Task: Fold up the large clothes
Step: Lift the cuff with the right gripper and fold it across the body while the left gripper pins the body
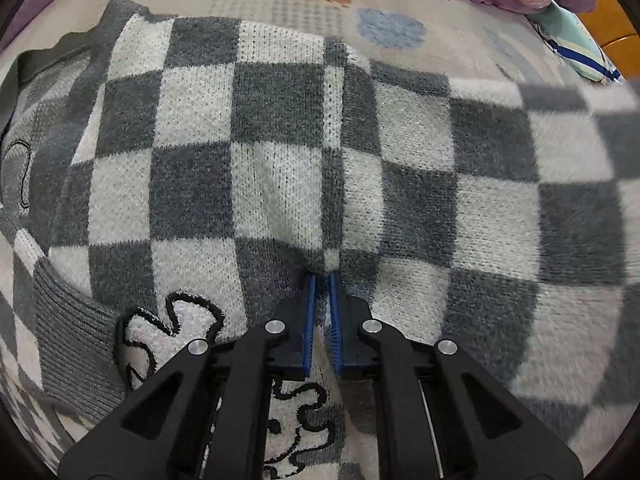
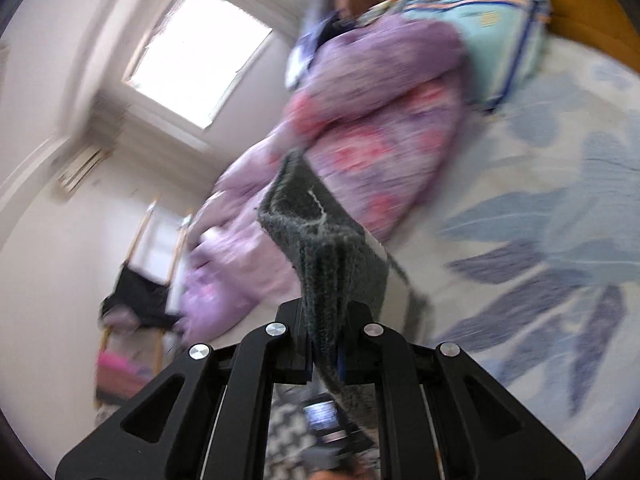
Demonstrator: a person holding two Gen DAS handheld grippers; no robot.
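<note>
A grey and white checked knit sweater (image 1: 248, 152) lies spread on the bed, with black-outlined white patches near its grey ribbed cuff (image 1: 72, 340). My left gripper (image 1: 323, 280) points steeply down and is shut, its blue pads pinching a fold of the sweater along a seam. To the right the checked fabric rises, blurred. In the right wrist view my right gripper (image 2: 325, 320) is lifted off the bed and shut on a dark grey edge of the sweater (image 2: 320, 240), which sticks up between the fingers and droops below them.
The bed sheet (image 1: 400, 4) is pale with blue leaf prints (image 2: 520, 208). A heaped pink and purple quilt (image 2: 380, 120) and a teal pillow (image 2: 500, 36) lie at the headboard end. A window (image 2: 200, 56) and a wooden rack with clothes (image 2: 136, 280) stand beyond.
</note>
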